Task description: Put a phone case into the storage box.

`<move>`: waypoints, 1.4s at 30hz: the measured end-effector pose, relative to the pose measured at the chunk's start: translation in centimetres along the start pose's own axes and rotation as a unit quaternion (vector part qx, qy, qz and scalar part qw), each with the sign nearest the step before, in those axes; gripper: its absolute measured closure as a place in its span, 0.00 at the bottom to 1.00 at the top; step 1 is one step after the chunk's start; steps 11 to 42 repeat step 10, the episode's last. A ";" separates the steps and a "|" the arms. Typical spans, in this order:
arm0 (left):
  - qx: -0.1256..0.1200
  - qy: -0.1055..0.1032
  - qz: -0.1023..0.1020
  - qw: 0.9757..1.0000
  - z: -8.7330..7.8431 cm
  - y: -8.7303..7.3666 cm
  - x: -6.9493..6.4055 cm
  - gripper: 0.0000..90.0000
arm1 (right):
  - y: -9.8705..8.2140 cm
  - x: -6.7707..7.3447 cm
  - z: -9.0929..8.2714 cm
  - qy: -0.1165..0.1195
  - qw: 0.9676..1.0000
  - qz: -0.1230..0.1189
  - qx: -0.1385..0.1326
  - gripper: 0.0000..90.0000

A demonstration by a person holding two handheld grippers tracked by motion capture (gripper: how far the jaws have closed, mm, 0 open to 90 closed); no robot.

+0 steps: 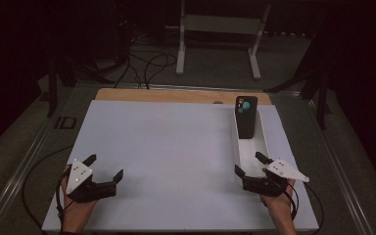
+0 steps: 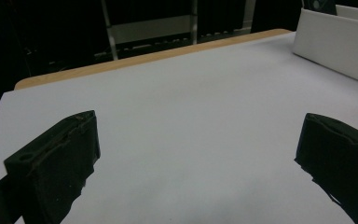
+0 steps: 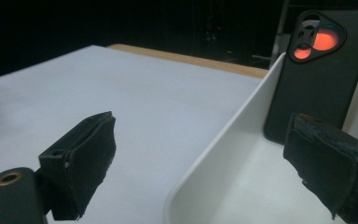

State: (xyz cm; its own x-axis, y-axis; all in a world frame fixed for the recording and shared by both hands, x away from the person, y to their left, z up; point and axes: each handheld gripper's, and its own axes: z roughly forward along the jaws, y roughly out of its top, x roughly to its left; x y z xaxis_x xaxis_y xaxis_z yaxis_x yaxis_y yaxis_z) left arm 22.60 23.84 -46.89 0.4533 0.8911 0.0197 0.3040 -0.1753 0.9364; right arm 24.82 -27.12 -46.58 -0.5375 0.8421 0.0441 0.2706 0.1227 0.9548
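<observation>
Two claws are in play, both with jaws spread wide and holding nothing. Right claw (image 1: pixel 252 164) sits at the near end of the long white rectangular plastic tray (image 1: pixel 263 138), one jaw inside the tray and one outside its left wall, as the right gripper view confirms. Left claw (image 1: pixel 106 165) rests low over the bare sheet near the desk's front-left corner, well apart from the tray.

Task thing: the black phone case with a triangular camera cut-out (image 1: pixel 246 116) stands upright at the tray's far end, leaning against the far wall, near the desk's back-right corner. In the right gripper view the case (image 3: pixel 321 74) is ahead of the jaws and not touched.

Progress, my judgement: early. Nothing is gripped yet; the right claw looks lined up either to take hold of the tray wall or to reach along the tray for the case. All of the handling is left to do.

Surface: pale white sheet (image 1: pixel 166 156) covers most of the wooden desk (image 1: pixel 176 95), with a strip of wood showing along the back edge. Room is dark; a white metal frame stand (image 1: pixel 220 36) and loose black cables (image 1: pixel 149 66) lie on the floor beyond.
</observation>
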 end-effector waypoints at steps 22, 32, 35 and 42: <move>0.009 0.014 0.005 1.000 0.1 -0.2 0.0 0.00 | -0.6 0.2 -0.5 0.009 1.000 -0.006 -0.005 0.10; 0.009 0.014 0.005 1.000 0.1 -0.2 0.0 0.00 | -0.6 0.2 -0.5 0.009 1.000 -0.006 -0.005 0.10; 0.009 0.014 0.005 1.000 0.1 -0.2 0.0 0.00 | -0.6 0.2 -0.5 0.009 1.000 -0.006 -0.005 0.10; 0.009 0.014 0.005 1.000 0.1 -0.2 0.0 0.00 | -0.6 0.2 -0.5 0.009 1.000 -0.006 -0.005 0.10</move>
